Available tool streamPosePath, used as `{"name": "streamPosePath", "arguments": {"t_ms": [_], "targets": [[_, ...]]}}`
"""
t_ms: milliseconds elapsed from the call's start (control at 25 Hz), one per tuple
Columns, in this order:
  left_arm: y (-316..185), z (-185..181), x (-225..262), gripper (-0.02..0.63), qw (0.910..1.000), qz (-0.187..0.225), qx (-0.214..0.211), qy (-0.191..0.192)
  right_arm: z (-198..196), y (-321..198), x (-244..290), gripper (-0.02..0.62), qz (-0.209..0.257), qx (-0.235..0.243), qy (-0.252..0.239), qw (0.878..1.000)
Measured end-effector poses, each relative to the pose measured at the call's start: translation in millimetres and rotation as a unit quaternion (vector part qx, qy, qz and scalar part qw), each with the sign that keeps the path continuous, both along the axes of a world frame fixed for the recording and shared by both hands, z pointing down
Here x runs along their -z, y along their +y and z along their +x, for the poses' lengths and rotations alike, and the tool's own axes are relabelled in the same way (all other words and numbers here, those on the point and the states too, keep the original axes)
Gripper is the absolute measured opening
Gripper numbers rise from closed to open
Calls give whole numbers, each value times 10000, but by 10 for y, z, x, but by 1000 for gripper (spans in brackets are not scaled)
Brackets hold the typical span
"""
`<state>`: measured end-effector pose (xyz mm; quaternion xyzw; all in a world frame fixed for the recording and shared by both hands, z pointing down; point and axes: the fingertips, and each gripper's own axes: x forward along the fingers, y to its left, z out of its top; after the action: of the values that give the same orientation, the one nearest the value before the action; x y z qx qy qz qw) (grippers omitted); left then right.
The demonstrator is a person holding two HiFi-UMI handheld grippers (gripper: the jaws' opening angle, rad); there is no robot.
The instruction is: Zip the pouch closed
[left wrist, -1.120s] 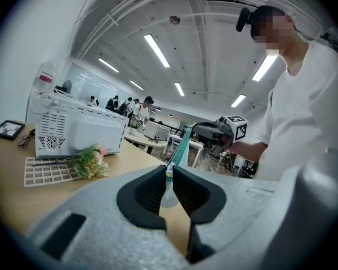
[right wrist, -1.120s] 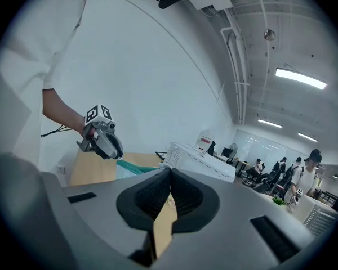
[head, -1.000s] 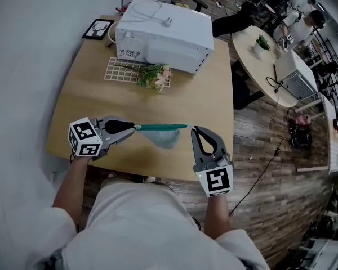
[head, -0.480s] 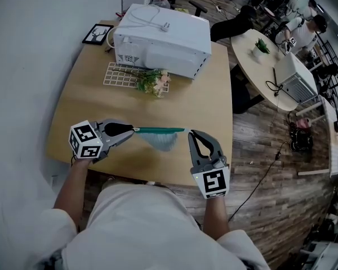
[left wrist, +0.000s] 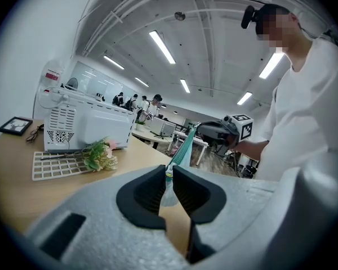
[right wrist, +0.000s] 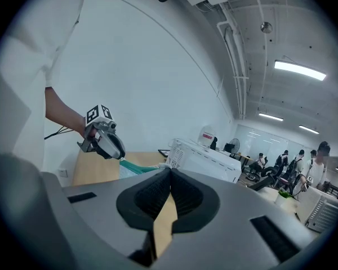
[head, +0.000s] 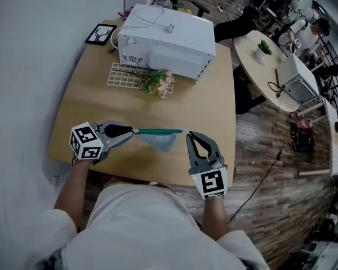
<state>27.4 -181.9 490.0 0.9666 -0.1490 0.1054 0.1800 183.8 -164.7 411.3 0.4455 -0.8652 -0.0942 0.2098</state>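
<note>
Pouch (head: 161, 142): teal, judged soft, light (body sags), held taut above the surface (head: 101, 106). Your left tongs (head: 134, 131) pinch its 9 o'clock end, and your right tongs (head: 187, 134) are closed on its 3 o'clock end; hold by the zip line's ends.

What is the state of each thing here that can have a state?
teal pouch: held taut above the table by its two ends; zip not readable.
left gripper: shut on one pouch end.
right gripper: shut on the other end.
microwave: unplugged, its cord lying on top.
flowers: lying on the white rack.
</note>
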Motion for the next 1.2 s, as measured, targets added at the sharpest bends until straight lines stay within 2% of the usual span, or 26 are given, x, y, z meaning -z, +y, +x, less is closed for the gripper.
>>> {"name": "streamPosePath", "arguments": {"t_ms": [200, 400, 680, 840, 1000, 1200], "targets": [[-2, -112, -76, 51, 9999, -154, 5, 25, -160, 48, -6, 3, -103, -144, -208, 9996], [-124, -349, -53, 54, 9993, -122, 315, 183, -69, 3, 37, 3, -124, -749, -551, 9956], [-228, -692, 155, 54, 9962, 502, 712, 86, 195, -64, -73, 3, -247, -1355, -350, 9899], [-295, -858, 376, 34, 9887, 969, 1144, 61, 363, -145, -23, 3, -210, -1661, -454, 9848], [-383, -1091, 610, 17, 9774, 1216, 1725, 93, 462, -179, 57, 3, -226, -1856, -873, 9785], [-400, -1339, 880, 14, 9630, 1632, 2137, 184, 449, -239, 130, 3, -236, -1914, -1319, 9723]]}}
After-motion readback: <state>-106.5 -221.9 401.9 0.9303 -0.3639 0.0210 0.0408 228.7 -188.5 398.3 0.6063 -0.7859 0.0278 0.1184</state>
